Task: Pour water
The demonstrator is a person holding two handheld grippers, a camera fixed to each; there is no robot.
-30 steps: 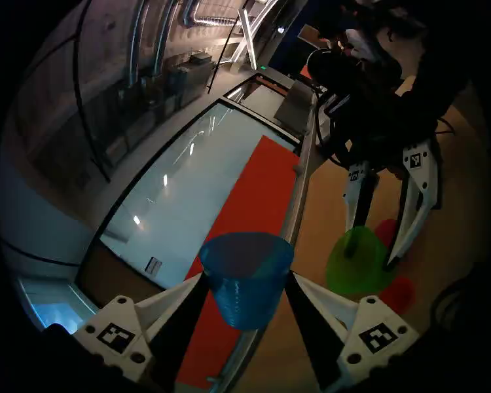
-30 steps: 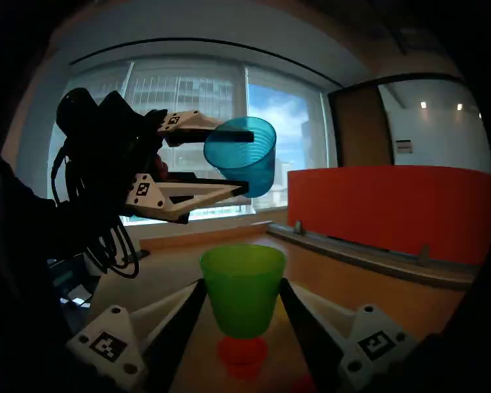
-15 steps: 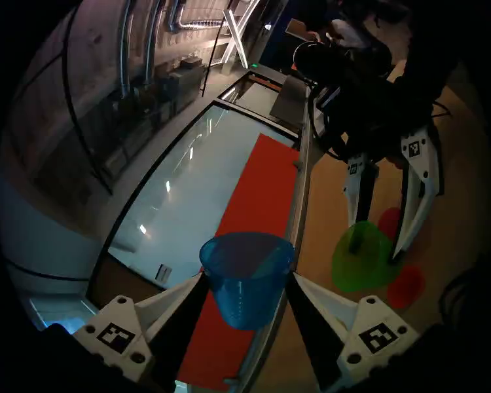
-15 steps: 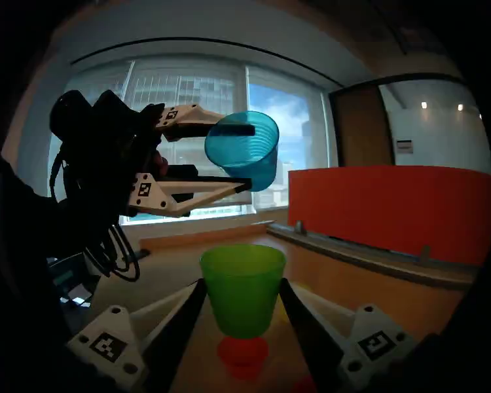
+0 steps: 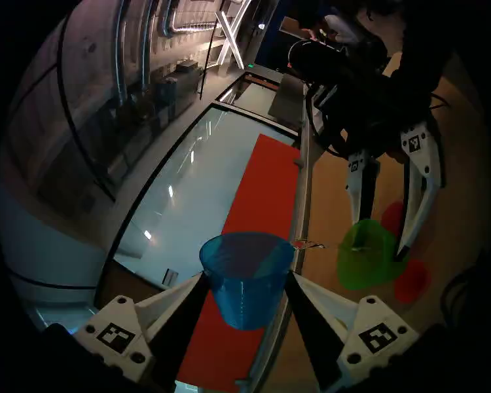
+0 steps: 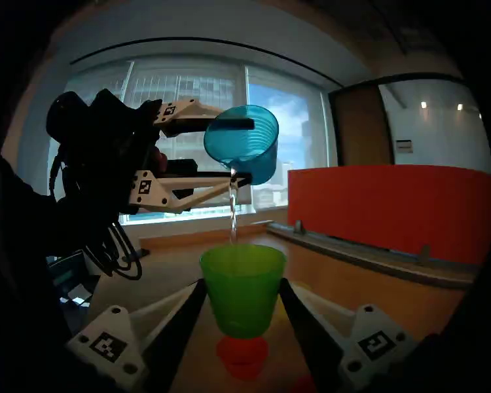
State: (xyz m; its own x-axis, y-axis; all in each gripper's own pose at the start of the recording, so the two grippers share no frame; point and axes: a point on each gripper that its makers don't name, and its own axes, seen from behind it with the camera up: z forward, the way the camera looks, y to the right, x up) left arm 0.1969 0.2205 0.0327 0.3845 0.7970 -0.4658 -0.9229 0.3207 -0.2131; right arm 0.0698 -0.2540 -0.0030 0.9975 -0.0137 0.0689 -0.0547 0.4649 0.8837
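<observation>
Fingers of the left gripper (image 5: 245,278) clamp a ribbed blue plastic cup (image 5: 246,293), tilted for pouring. Fingers of the right gripper (image 6: 242,286) clamp a green plastic cup (image 6: 243,300) upright below them, catching the water (image 6: 232,209).

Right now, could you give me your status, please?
Left gripper shut on tipped blue cup. Right gripper shut on green cup. Water stream landing inside. Nothing blocking.

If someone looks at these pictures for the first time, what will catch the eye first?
First the thin stream of water, mid-frame in the right gripper view, falling from the tilted blue cup held by the left gripper against the bright window. Below it the green cup sits between the fingers of the right gripper, with a long red partition at the right.
</observation>
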